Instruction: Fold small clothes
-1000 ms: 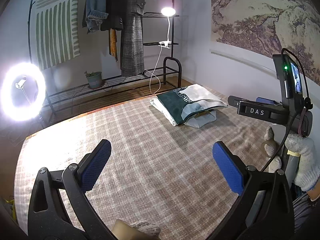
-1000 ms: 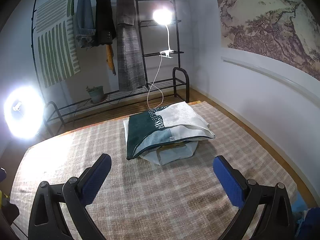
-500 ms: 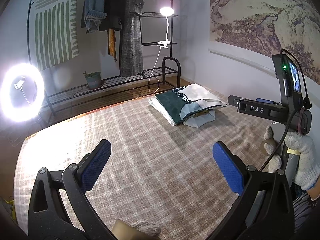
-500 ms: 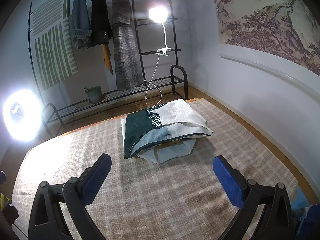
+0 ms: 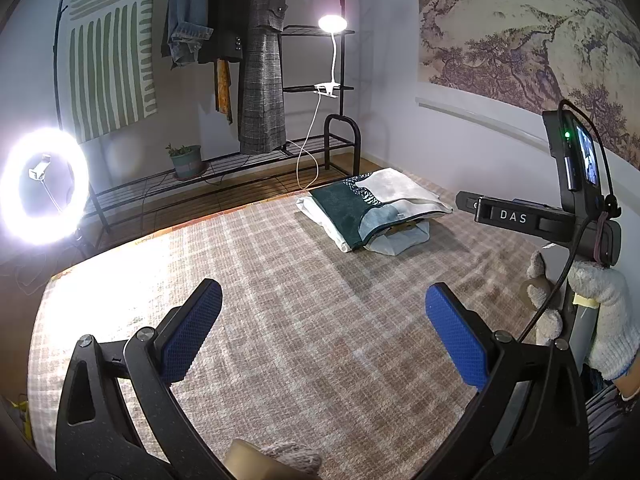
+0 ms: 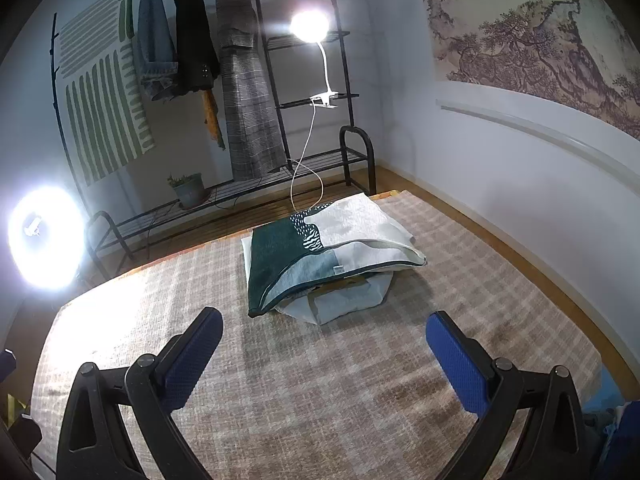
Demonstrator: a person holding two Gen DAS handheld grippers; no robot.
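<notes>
A stack of folded small clothes (image 5: pixel 372 210) lies at the far right of the plaid-covered surface (image 5: pixel 280 320); its top piece is dark green, pale blue and cream. It also shows in the right wrist view (image 6: pixel 328 264), closer and centred. My left gripper (image 5: pixel 324 328) is open and empty, held above the bare cover well short of the stack. My right gripper (image 6: pixel 324 354) is open and empty, just in front of the stack. The right gripper's body, marked DAS (image 5: pixel 520 218), shows in the left wrist view, held by a gloved hand (image 5: pixel 604 320).
A ring light (image 5: pixel 44 186) glows at the left. A black clothes rack (image 5: pixel 256 60) with hanging garments and a clip lamp (image 5: pixel 332 24) stands behind the surface. A potted plant (image 5: pixel 186 160) sits on its low shelf. A wall (image 6: pixel 520 168) runs along the right.
My right gripper has moved forward, so the stack looks closer and lower in its view. The left gripper has barely shifted.
</notes>
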